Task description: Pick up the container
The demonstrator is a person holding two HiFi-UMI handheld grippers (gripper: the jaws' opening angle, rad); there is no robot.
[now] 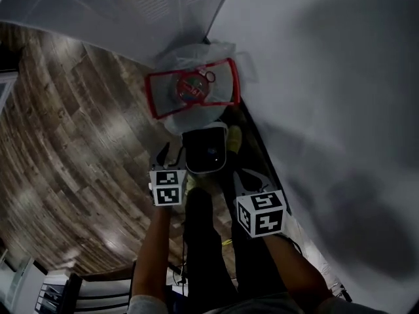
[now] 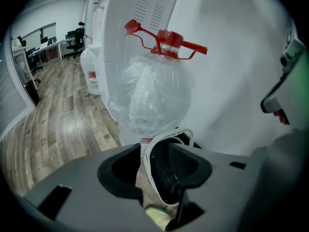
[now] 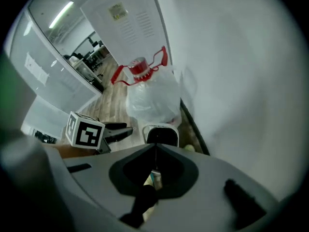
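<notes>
reaching stage, judging by the pose: a small white-rimmed container stands on the floor at frame centre. left gripper is spread at its rim; right gripper is clenched, empty. next move: pinch the rim, then lift.

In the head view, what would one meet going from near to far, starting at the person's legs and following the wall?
Person's legs → white-rimmed container → plastic-wrapped jug with the red handle frame → white cabinet.
</notes>
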